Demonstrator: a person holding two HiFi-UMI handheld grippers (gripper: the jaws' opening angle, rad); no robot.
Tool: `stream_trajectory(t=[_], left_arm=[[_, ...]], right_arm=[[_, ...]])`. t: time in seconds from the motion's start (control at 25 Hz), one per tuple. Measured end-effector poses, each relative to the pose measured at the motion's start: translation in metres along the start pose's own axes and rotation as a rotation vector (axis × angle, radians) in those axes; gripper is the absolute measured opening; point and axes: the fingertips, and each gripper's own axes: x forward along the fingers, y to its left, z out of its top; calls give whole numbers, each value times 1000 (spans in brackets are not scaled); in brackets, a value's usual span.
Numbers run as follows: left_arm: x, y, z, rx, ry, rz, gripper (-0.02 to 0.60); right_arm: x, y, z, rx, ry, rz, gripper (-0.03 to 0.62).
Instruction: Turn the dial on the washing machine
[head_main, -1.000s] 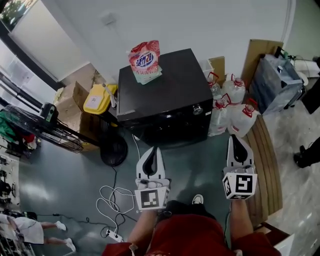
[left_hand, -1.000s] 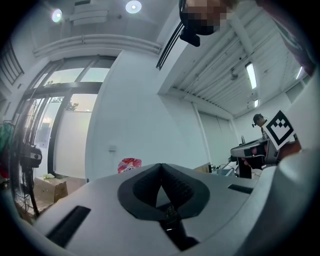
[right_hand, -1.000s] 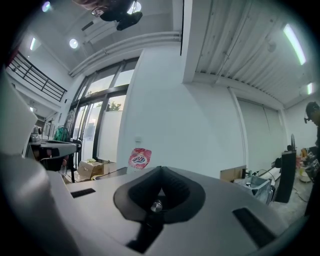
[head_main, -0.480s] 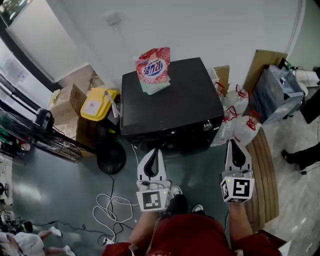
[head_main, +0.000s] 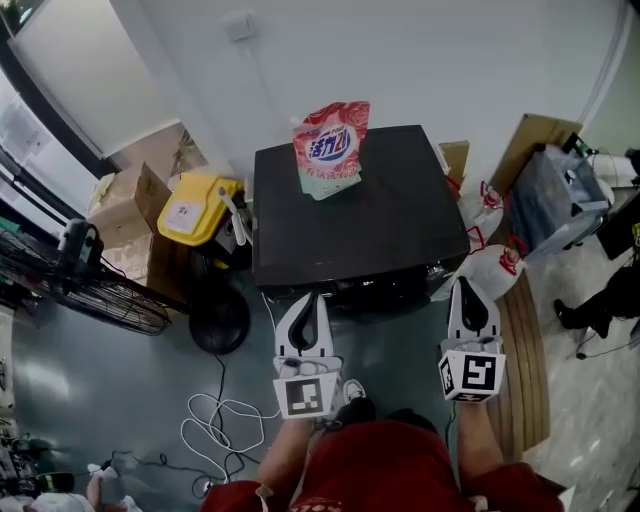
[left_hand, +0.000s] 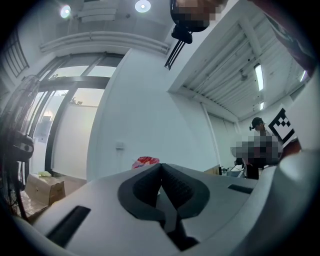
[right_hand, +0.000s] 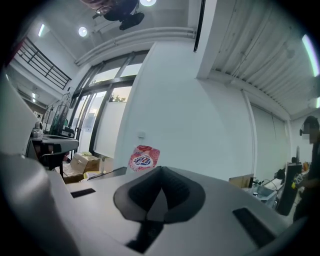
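The washing machine, a black box-shaped unit, stood against the white wall directly ahead of both grippers, its flat top facing the head camera. Its front panel was seen at too steep an angle for the dial to be made out with confidence. To its left sat open cardboard boxes; their contents could not be determined. To its right stood a grey tote, contents likewise unclear, and a brown cardboard sheet leaned on the wall behind it. Large clear jugs with red caps were crowded against the machine's right side; the fill level could not be judged. A yellow lidded container rested just beside the machine's left edge, lid closed. One red-and-white detergent pouch stood upright on the machine's top, toward the rear. The left gripper and the right gripper were held level in front of the machine, short of its front face and well apart from each other. Both had their jaws fully together with nothing between them. A white cable lay looped on the floor.
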Motion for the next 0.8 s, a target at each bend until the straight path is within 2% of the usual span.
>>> stream_trajectory(t=[0.28,0.56,0.8], left_arm=[[22,2,-10,-4,-4,-29,9],[46,-22,-19,-18,2,-1,9],[57,-45,-28,15,21,22,9]], right_arm=[[19,-1,-4,10,13,-16,9],[39,-29,-7,7,-2,23,9],[49,-53,-14,2,-1,59,9]])
